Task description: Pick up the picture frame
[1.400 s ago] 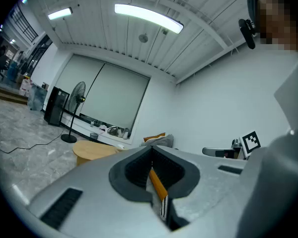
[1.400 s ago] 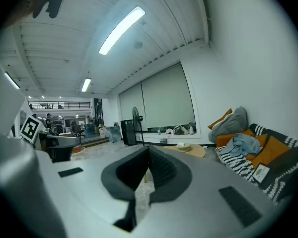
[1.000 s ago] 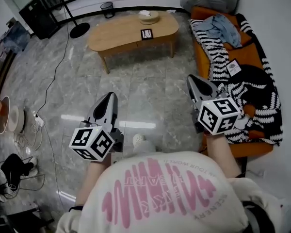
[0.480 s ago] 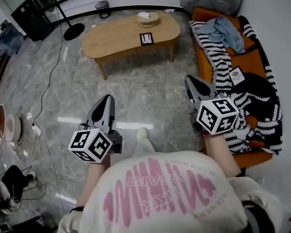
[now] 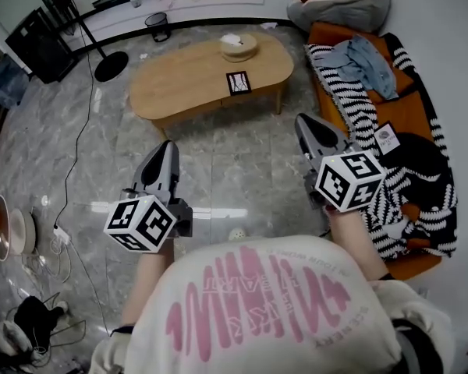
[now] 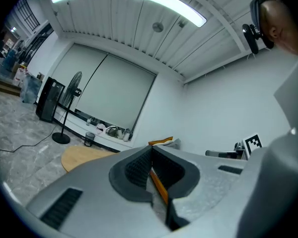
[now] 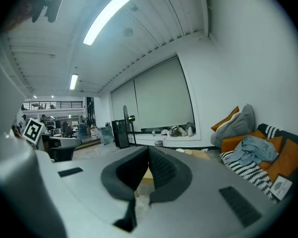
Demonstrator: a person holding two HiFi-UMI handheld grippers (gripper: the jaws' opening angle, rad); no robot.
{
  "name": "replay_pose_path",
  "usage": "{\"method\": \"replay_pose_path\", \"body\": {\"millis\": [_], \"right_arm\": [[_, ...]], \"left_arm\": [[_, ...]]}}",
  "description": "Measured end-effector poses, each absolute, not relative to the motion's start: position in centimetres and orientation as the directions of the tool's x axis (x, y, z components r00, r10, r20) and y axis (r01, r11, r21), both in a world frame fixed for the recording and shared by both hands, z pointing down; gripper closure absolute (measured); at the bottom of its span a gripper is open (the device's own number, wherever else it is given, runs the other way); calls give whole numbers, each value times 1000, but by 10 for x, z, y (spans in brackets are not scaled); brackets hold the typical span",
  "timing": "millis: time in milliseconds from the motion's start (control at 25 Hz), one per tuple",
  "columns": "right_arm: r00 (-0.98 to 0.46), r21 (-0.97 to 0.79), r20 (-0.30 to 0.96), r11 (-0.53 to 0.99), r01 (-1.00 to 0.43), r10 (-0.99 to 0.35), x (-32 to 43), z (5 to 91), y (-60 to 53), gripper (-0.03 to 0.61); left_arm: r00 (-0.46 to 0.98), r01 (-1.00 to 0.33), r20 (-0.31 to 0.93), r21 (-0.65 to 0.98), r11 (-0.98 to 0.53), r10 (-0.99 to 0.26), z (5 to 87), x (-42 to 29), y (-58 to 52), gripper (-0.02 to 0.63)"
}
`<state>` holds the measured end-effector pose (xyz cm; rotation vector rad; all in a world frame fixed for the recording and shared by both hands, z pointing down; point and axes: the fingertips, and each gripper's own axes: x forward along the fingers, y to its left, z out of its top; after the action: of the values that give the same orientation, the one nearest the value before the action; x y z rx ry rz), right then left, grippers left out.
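The picture frame [image 5: 239, 82], small, dark-edged with a pale picture, lies flat on the oval wooden coffee table [image 5: 179, 84] ahead of me in the head view. My left gripper [image 5: 168, 146] is held out over the marble floor, short of the table's near edge, its jaws closed with nothing between them; the left gripper view shows its tips [image 6: 151, 148] meeting, with the table [image 6: 82, 156] beyond. My right gripper [image 5: 304, 121] is held beside the sofa, to the right of the table's end, also shut and empty, as its own view [image 7: 148, 148] shows.
A round woven holder [image 5: 239, 47] stands on the table behind the frame. An orange sofa [image 5: 405, 92] with a striped blanket and clothes lines the right side. A standing fan [image 5: 108, 65], a waste bin [image 5: 157, 26] and floor cables [image 5: 76, 142] lie to the left and beyond.
The person has walked forward: the table and frame lie nearer to both grippers, and the sofa has slid back along the right. Both grippers stay shut and level.
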<state>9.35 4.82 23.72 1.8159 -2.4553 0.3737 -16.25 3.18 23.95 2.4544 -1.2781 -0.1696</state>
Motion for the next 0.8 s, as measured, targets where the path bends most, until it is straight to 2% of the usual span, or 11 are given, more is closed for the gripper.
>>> {"method": "replay_pose_path", "body": {"millis": [200, 480, 800], "right_arm": [[-287, -151, 188, 261, -953, -939, 88, 242, 7, 572], [-290, -206, 305, 235, -950, -907, 93, 294, -30, 572], [-346, -286, 360, 250, -925, -866, 105, 347, -125, 572]], "left_arm": [[595, -755, 47, 375, -538, -803, 242, -165, -15, 611], [594, -733, 80, 464, -498, -800, 274, -165, -49, 611], [528, -803, 143, 407, -436, -837, 313, -154, -122, 611]]}}
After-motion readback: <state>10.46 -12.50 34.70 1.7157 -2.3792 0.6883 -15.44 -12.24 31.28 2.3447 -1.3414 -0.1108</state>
